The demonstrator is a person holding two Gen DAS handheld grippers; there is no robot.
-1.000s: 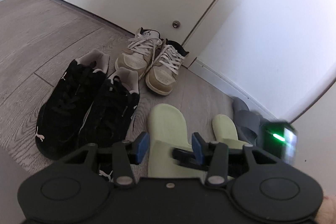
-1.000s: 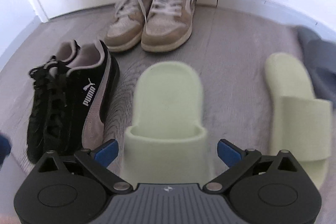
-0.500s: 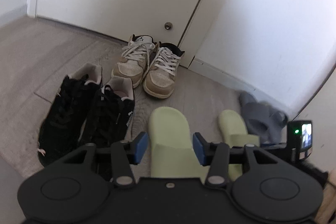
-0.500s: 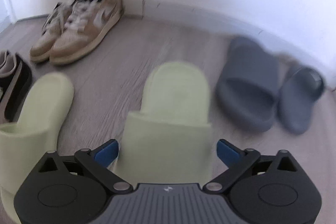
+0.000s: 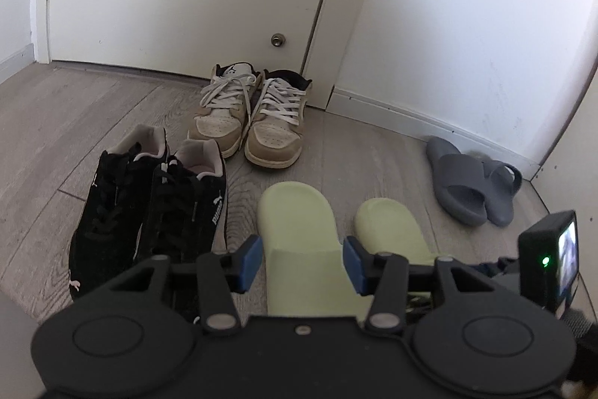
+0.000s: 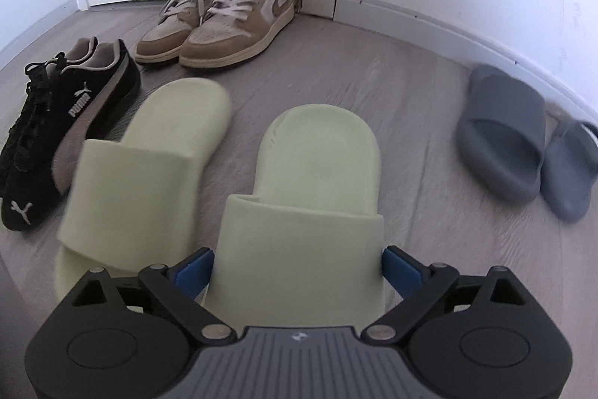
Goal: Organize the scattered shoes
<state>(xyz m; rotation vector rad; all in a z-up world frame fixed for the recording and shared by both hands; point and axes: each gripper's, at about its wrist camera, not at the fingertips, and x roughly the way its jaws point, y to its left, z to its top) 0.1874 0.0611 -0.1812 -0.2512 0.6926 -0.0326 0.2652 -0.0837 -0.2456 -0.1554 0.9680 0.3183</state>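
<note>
Two pale green slides lie side by side on the wood floor. My left gripper (image 5: pixel 302 262) hovers open over the left slide (image 5: pixel 295 212), which shows through the gap between its blue pads. My right gripper (image 6: pixel 298 272) stands wide open. The strap of the right slide (image 6: pixel 317 144) sits between its pads, close to both. The left slide (image 6: pixel 179 122) lies just left of it. In the left wrist view the right slide (image 5: pixel 385 227) is partly hidden by the right gripper's camera unit (image 5: pixel 553 257).
A pair of black sneakers (image 5: pixel 149 204) stands left of the slides. A tan pair (image 5: pixel 246 126) sits against the white door (image 5: pixel 168 6). Two grey slides (image 5: pixel 467 182) lie by the baseboard (image 5: pixel 411 114) in the right corner.
My right gripper has swung from over the left green slide to the right one, staying open. The left wrist view has rolled level, and the grey slides have come into sight.
</note>
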